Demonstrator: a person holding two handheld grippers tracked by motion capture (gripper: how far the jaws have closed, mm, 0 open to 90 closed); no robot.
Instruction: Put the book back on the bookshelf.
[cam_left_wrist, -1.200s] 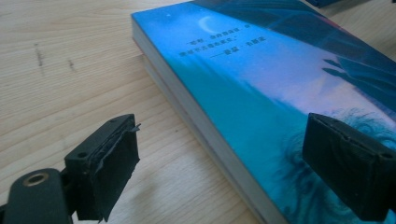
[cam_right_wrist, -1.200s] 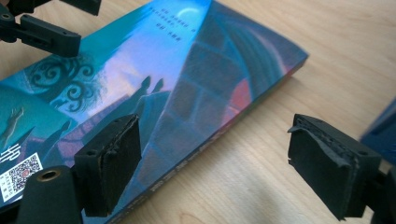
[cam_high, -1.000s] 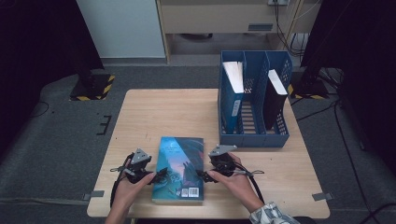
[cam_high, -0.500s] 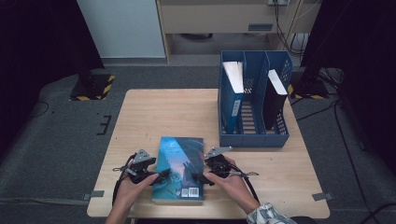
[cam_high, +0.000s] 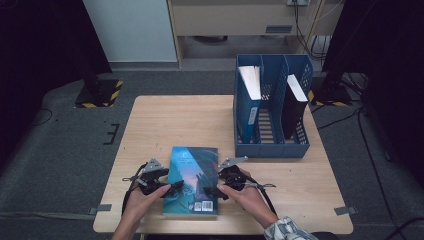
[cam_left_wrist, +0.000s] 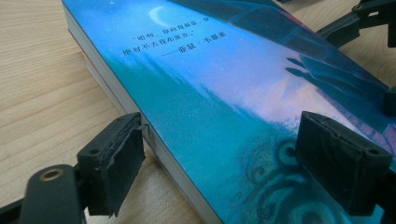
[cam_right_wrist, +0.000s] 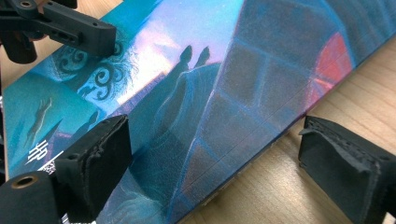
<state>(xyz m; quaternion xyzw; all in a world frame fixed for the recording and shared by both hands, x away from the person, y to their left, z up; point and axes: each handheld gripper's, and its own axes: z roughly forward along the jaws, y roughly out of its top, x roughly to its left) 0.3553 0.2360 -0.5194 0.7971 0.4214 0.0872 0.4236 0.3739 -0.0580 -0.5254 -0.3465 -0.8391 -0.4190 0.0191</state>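
A book with a teal and blue cover (cam_high: 192, 175) lies flat near the table's front edge. My left gripper (cam_high: 172, 190) is open at the book's left edge. In the left gripper view the book (cam_left_wrist: 233, 93) runs between the pads of the left gripper (cam_left_wrist: 226, 161), one beside the page edge, one over the cover. My right gripper (cam_high: 210, 191) is at the book's right edge. In the right gripper view the right gripper (cam_right_wrist: 219, 168) straddles the book (cam_right_wrist: 210, 84), and its jaws have just been opening; neither pad presses on it.
A blue file holder (cam_high: 270, 145) stands at the table's right rear with a white-edged book (cam_high: 250, 82) and a dark book (cam_high: 295, 95) upright in it. Bare wooden tabletop (cam_high: 175, 120) lies behind the flat book. The floor around is dark.
My right gripper has shifted slightly left toward the book. The left gripper and the book have stayed where they were.
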